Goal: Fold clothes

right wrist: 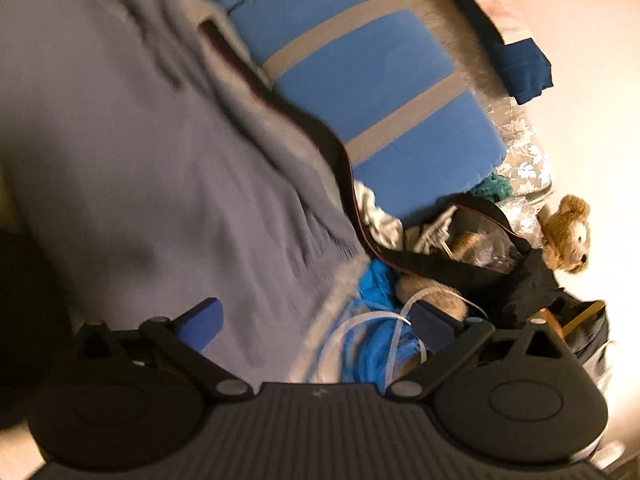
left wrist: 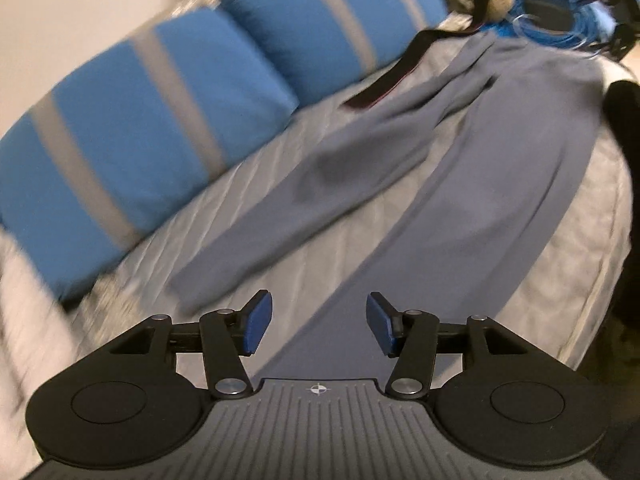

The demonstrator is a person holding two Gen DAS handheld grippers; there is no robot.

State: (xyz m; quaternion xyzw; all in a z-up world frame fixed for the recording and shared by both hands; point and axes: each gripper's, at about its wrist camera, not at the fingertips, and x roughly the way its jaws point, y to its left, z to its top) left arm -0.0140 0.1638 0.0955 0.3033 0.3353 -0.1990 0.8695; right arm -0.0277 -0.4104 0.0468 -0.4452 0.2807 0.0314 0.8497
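Left gripper (left wrist: pixel 319 325) part-open, right gripper (right wrist: pixel 316 326) wide, both empty above grey-blue soft-fabric trousers (left wrist: pixel 472 184) spread flat on grey quilted bedcover (left wrist: pixel 360 220); risk: a pinch catching quilt too, or blue coiled cable (right wrist: pixel 372 344) snagging the waistband.

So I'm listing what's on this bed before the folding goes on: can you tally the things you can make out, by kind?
Grey trousers: 1
Blue cushions with grey stripes: 2
Dark garment with a red edge: 1
Teddy bear: 1
Blue cable coil: 1
Total: 6, leaving out the blurred clutter near the bear.
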